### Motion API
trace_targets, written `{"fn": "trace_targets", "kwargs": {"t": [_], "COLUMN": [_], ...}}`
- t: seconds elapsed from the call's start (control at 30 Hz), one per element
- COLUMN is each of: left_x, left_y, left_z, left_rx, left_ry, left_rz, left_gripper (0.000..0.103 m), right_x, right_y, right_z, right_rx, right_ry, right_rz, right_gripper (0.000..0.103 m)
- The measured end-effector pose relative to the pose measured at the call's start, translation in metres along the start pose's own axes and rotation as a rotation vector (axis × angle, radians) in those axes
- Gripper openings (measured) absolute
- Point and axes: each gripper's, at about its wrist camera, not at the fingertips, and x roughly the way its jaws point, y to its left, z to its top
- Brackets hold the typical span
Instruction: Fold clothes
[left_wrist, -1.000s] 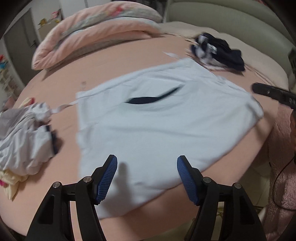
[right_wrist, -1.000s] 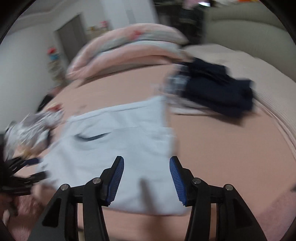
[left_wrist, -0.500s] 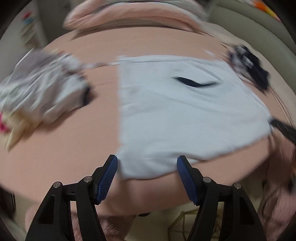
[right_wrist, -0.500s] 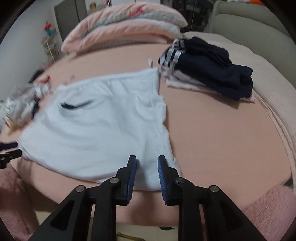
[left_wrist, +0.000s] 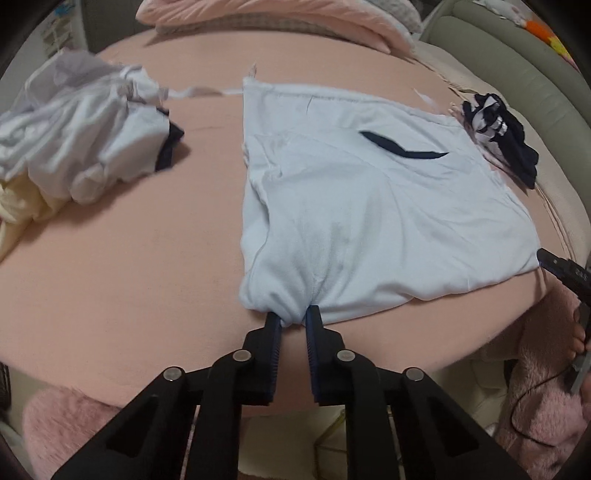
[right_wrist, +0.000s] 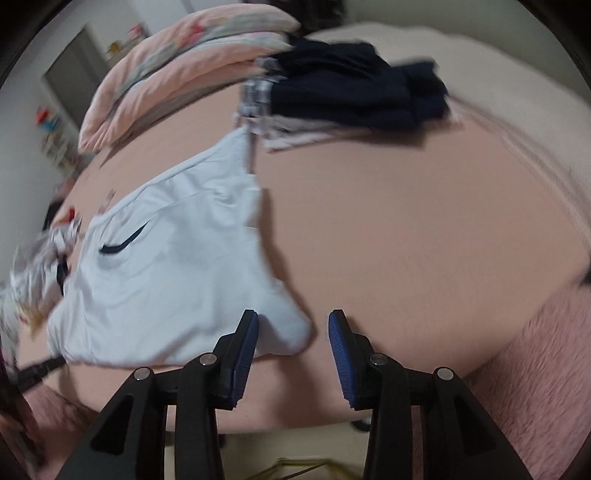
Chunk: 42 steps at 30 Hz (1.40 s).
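Observation:
Pale blue shorts (left_wrist: 369, 206) with a dark swoosh mark lie spread flat on the pink bed (left_wrist: 129, 258). My left gripper (left_wrist: 293, 317) is shut on the shorts' near left corner, and the cloth bunches between its blue pads. In the right wrist view the same shorts (right_wrist: 166, 273) lie to the left, and my right gripper (right_wrist: 293, 332) is open at their near right corner, which lies between the pads without being pinched. The tip of the right gripper (left_wrist: 561, 269) shows at the right edge of the left wrist view.
A heap of white and cream clothes (left_wrist: 77, 133) lies to the left. A stack of dark navy folded clothes (right_wrist: 354, 92) sits at the far right of the bed. Pink quilts (right_wrist: 184, 66) are piled at the back. A fuzzy pink cover (right_wrist: 535, 369) hangs off the bed's near edge.
My left gripper has gone from open to shut on the shorts' left corner. My right gripper was nearly shut half a second ago and is open now, shifted right at the other corner.

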Motion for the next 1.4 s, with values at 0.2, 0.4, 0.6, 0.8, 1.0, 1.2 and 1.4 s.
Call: {"fn": "trace_targets", "kwargs": {"t": [0.2,0.4,0.6,0.8,1.0,1.2,1.4], "left_x": [0.006,-0.012,-0.02,0.023,0.014,-0.004,0.032], "left_y": [0.009,0.036,-0.01,-0.032,-0.006,-0.018,-0.057], "left_z": [0.005,0.009,0.036,0.043,0.024,0.033,0.022], "left_rx": [0.135,0.012,0.077,0.071,-0.032,0.025,0.223], "left_ry": [0.072,0.039,-0.134,-0.072,-0.036,-0.121,-0.051], "left_rz": [0.152,0.125,-0.025,-0.052,0.016,-0.017,0.039], "left_gripper": [0.005,0.005,0.012,0.041,0.041,0.041,0.041], "right_x": [0.007,0.002,-0.012,0.014,0.012,-0.024,-0.002], "right_y": [0.016,0.023,0.064,0.083,0.051,0.049,0.084], "right_z": [-0.002,0.0,0.008,-0.004,-0.002,0.01,-0.005], "right_rx": [-0.087,-0.13,-0.282,-0.374,-0.282,-0.223,-0.391], "right_ry": [0.001,-0.029,-0.175,-0.112,-0.081,-0.276,-0.163], "right_rz": [-0.062,-0.108,-0.05,-0.04,-0.109,-0.102,0.0], "right_gripper": [0.039,0.04,0.04,0.04,0.057,0.057,0.057]}}
